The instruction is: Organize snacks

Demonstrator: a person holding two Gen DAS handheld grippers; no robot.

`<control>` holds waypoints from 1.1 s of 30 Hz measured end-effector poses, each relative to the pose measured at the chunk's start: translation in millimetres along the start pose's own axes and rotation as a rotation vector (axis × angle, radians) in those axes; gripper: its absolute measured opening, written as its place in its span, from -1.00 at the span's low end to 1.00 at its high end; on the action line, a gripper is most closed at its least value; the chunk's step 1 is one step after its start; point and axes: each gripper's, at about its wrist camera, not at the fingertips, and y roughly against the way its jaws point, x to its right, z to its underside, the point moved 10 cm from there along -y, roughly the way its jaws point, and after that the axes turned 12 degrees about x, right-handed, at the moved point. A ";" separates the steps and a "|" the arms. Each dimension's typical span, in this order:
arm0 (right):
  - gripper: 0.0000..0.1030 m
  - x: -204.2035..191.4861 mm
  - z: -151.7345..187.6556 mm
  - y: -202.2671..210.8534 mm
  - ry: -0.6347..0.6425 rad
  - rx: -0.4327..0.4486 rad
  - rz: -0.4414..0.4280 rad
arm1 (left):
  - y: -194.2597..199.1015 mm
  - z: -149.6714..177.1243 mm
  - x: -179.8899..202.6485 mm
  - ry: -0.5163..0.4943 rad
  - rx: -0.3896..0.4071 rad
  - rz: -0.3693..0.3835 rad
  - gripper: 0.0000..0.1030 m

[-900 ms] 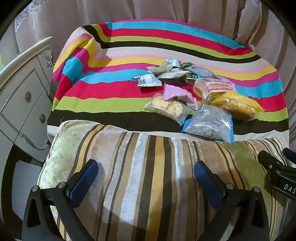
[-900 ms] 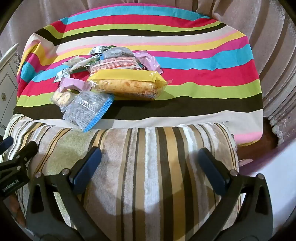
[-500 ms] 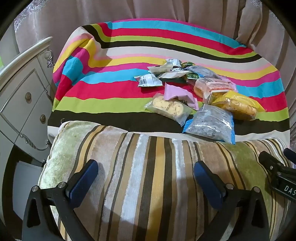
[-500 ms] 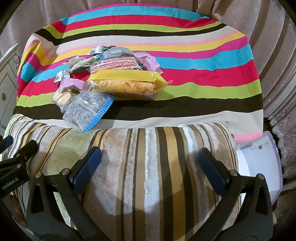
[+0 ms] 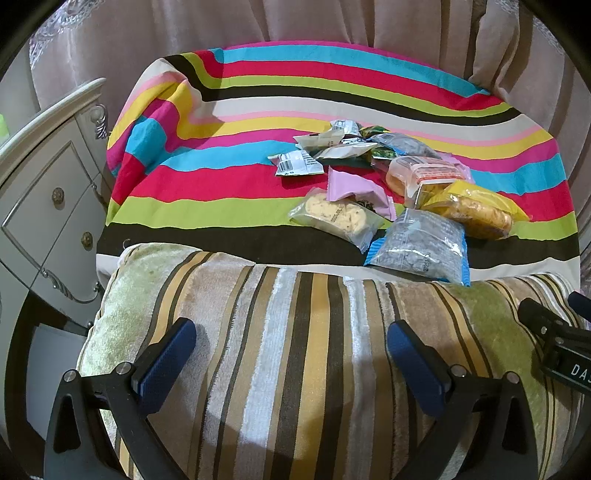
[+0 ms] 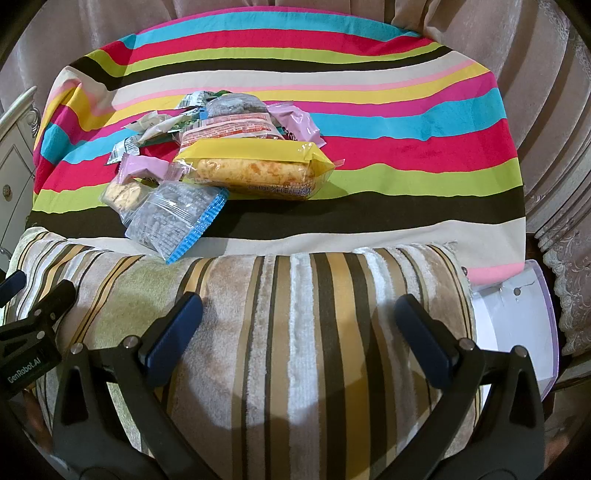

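A pile of snack packets lies on the bright striped cloth (image 5: 229,206): a yellow bread bag (image 6: 255,170), a blue-edged clear packet (image 6: 173,218), a clear cookie packet (image 5: 338,218), a pink packet (image 5: 354,188) and several small ones behind. My left gripper (image 5: 291,350) is open and empty over a striped cushion (image 5: 295,332), short of the pile. My right gripper (image 6: 299,325) is open and empty over the same cushion (image 6: 306,295). Each gripper shows at the edge of the other's view.
A cream cabinet (image 5: 44,199) with drawers stands at the left. Curtains (image 5: 332,22) hang behind the cloth. A white container (image 6: 517,325) sits low at the right, past the cushion's end.
In the right wrist view the white object at the lower right went from a plain surface to a shaped container. The grippers and snacks have barely moved.
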 end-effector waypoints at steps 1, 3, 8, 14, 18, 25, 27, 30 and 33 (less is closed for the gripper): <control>1.00 0.0 0.3 0.6 0.000 0.000 0.000 | 0.0 0.0 0.0 -0.001 0.001 0.001 1.00; 1.00 -0.1 0.4 0.7 0.000 0.001 0.000 | -0.2 -0.7 -0.4 -0.002 0.001 0.002 1.00; 1.00 0.7 0.1 0.6 -0.001 0.002 0.001 | -1.2 -2.2 -1.4 0.003 0.011 0.016 1.00; 1.00 -0.2 -1.9 -1.0 0.005 0.005 0.009 | -2.9 -3.9 0.2 -0.002 0.013 0.010 1.00; 1.00 0.2 -0.3 1.3 0.004 0.010 0.008 | -2.8 -3.5 0.0 -0.003 0.014 0.009 1.00; 1.00 -0.3 0.2 1.1 0.007 0.009 0.010 | -3.5 -3.9 -0.4 -0.005 0.016 0.008 1.00; 1.00 -0.8 0.0 0.8 0.005 0.009 0.008 | -3.1 -3.3 0.1 -0.005 0.017 0.009 1.00; 1.00 -1.1 0.2 0.2 0.003 0.009 0.002 | -3.6 -3.5 -0.1 -0.005 0.017 0.008 1.00; 1.00 -1.1 0.3 0.2 0.003 0.008 0.002 | -3.3 -3.1 0.0 -0.005 0.017 0.008 1.00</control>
